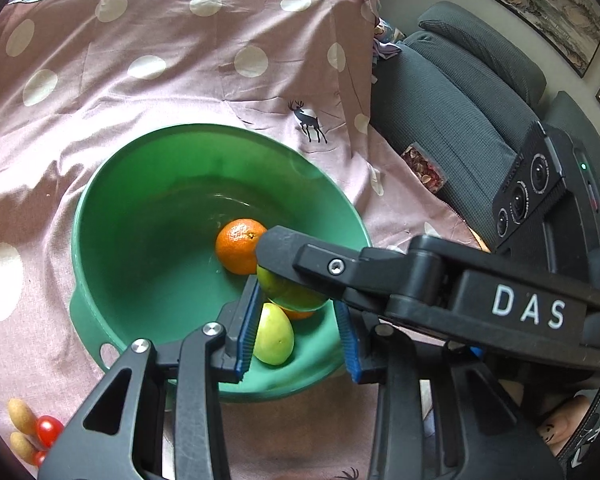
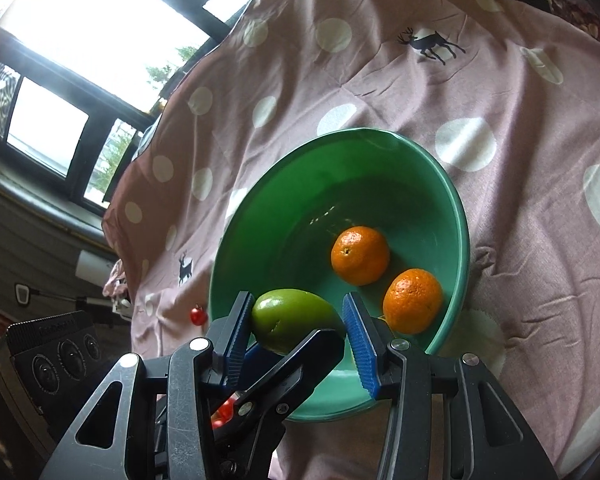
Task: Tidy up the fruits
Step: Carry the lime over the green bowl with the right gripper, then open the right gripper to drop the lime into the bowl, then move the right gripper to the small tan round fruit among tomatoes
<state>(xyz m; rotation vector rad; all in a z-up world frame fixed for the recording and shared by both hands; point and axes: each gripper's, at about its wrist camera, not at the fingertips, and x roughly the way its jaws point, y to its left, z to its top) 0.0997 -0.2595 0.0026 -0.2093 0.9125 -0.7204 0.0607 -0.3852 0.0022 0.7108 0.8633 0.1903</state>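
Note:
A green bowl (image 1: 148,216) (image 2: 420,192) stands on a pink dotted cloth (image 1: 180,60). In it lie two oranges (image 2: 360,255) (image 2: 413,300); in the left wrist view one orange (image 1: 239,251) shows whole and the other is mostly hidden. A pale yellow-green fruit (image 1: 274,338) also rests in the bowl. My right gripper (image 2: 298,338) (image 1: 290,286) is shut on a darker green fruit (image 2: 288,316) (image 1: 296,296), held over the bowl's near side. My left gripper (image 1: 298,336) stands open just above the pale fruit, pads apart. One of its fingers (image 2: 300,356) crosses under the held fruit.
Cherry tomatoes (image 1: 48,430) (image 2: 198,314) and tan oblong pieces (image 1: 20,418) lie on the cloth beside the bowl. A grey sofa (image 1: 460,100) with a snack packet (image 1: 424,168) stands off the cloth's right edge. A window (image 2: 80,20) lies beyond the far edge.

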